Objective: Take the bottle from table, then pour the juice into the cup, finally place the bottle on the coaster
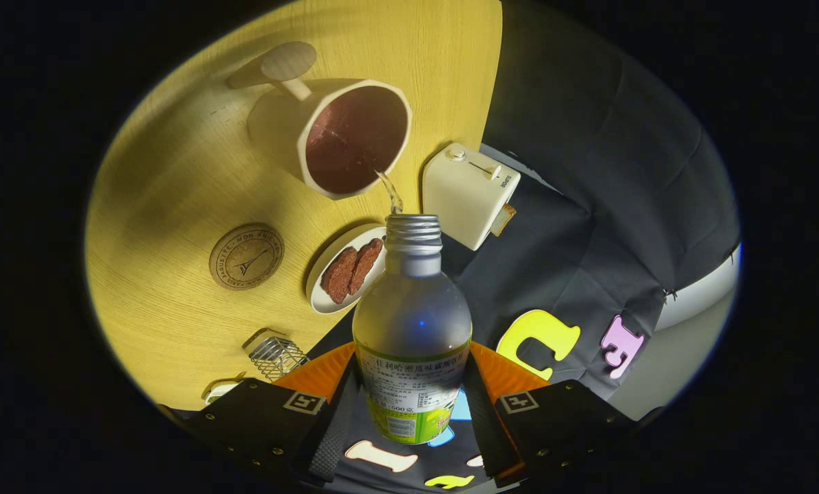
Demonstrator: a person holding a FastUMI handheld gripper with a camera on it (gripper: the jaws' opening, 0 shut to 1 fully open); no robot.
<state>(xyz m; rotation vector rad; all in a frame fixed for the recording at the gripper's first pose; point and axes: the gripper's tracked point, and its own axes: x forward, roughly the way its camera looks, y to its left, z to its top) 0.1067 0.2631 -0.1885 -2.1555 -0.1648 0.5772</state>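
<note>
Both fingers (332, 422) clamp a frosted bottle (411, 309), trickling juice toward the faceted cup (344, 134); apparently nearly empty.

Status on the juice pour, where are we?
Done: the bottle is off the table, clamped between both fingers of the gripper. In hand: it is tilted toward the cup, with a thin stream leaving its open mouth and liquid already in the cup. Left: finish pouring, then set the bottle on the round coaster, which sits bare beside the plate.
</note>
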